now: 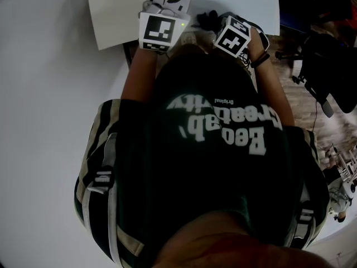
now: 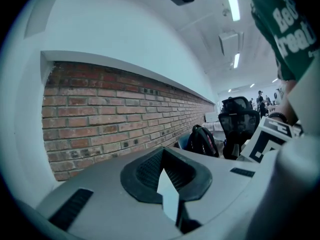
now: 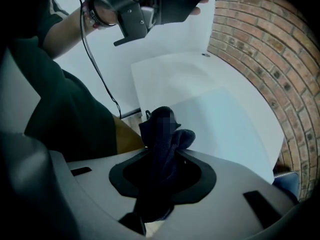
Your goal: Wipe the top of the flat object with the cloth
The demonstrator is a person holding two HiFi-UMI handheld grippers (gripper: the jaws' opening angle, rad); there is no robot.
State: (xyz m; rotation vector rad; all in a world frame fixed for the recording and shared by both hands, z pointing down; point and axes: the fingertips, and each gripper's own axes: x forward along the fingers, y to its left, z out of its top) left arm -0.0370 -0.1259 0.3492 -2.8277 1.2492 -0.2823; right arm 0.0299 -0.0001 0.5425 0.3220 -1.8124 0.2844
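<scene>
Dark cloth (image 3: 172,144) bunched in right tongs (image 3: 161,176); white flat board (image 3: 215,119) beside.

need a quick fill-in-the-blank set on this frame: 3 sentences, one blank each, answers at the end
1. The right gripper is shut on a dark ___.
2. The wall that fills the left gripper view is built of ___.
3. The flat object lies on a pale ___ in front of the person.

Missing words: cloth; brick; table
</scene>
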